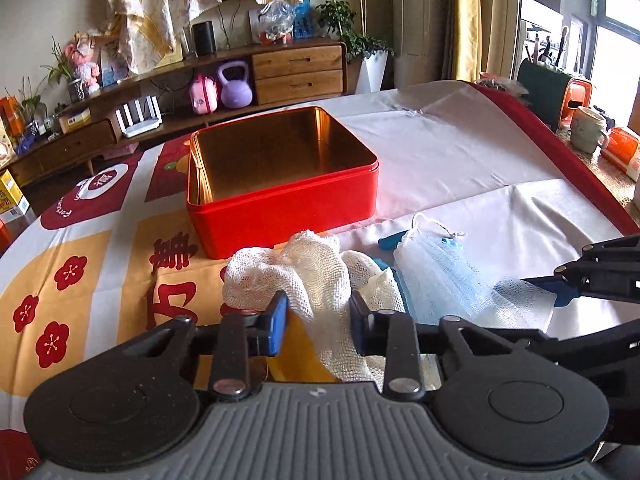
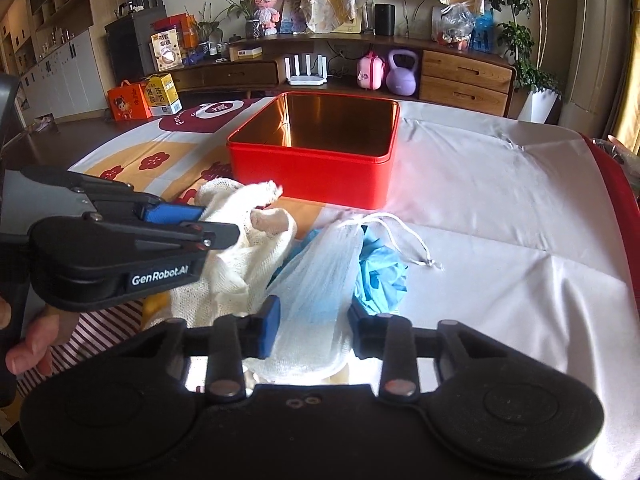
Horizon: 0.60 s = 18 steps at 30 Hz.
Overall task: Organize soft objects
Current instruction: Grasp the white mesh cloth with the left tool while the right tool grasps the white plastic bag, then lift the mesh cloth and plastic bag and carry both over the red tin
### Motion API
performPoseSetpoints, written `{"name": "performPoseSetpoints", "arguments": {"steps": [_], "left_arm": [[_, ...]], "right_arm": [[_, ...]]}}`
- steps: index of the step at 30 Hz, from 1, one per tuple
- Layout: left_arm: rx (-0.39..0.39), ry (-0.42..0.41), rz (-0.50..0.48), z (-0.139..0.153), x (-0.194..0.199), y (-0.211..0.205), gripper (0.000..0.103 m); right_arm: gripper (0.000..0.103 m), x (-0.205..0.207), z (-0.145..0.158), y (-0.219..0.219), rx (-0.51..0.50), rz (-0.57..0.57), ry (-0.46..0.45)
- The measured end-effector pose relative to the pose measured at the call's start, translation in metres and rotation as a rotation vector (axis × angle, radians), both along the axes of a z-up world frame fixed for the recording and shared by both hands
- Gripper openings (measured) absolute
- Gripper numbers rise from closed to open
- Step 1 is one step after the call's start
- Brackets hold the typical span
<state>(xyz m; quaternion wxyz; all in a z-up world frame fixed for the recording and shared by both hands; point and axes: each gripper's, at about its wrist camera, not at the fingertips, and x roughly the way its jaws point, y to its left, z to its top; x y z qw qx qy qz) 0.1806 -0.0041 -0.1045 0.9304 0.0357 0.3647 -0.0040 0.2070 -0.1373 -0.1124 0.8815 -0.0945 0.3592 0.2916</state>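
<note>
The left tongs (image 1: 318,318) sit apart around the cream mesh cloth (image 1: 304,268), and the right tongs (image 2: 312,320) sit apart around the white drawstring mesh bag (image 2: 320,264), neither visibly clamped, both bundles lying on the surface (image 2: 500,220) just before the open red tin (image 2: 320,168). Closing each pair low on a thick fold would likely carry the 2 soft bundles cleanly over the tin's near wall. Both tools are held level, pointing forward at the tin, side by side.
</note>
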Motion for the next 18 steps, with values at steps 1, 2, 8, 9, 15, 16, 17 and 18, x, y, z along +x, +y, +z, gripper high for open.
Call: {"name": "performPoseSetpoints", "arguments": {"steps": [1, 2, 8, 9, 15, 16, 17, 18], "left_arm": [[0.000, -0.003, -0.001, 0.000, -0.001, 0.000, 0.021], [-0.002, -0.005, 0.001, 0.000, -0.001, 0.001, 0.017], [-0.041, -0.037, 0.002, 0.007, -0.009, 0.006, 0.011], [-0.048, -0.043, 0.001, 0.009, -0.011, 0.007, 0.009], [-0.094, -0.087, -0.006, 0.026, -0.023, 0.014, 0.006], [-0.100, -0.093, -0.008, 0.030, -0.025, 0.015, 0.006], [-0.107, -0.098, -0.008, 0.034, -0.026, 0.017, 0.006], [-0.117, -0.104, -0.008, 0.037, -0.027, 0.018, 0.005]], "right_arm": [[0.025, -0.001, 0.001, 0.000, -0.002, 0.000, -0.004], [0.023, -0.003, 0.001, 0.000, -0.004, -0.002, -0.010], [0.013, -0.007, 0.009, -0.003, 0.008, -0.017, -0.032], [0.013, -0.008, 0.010, -0.005, 0.014, -0.017, -0.036], [0.011, -0.017, 0.022, -0.010, 0.031, -0.014, -0.065], [0.011, -0.018, 0.025, -0.011, 0.032, -0.011, -0.070], [0.011, -0.020, 0.027, -0.011, 0.033, -0.009, -0.078], [0.011, -0.021, 0.030, -0.011, 0.035, -0.006, -0.084]]}}
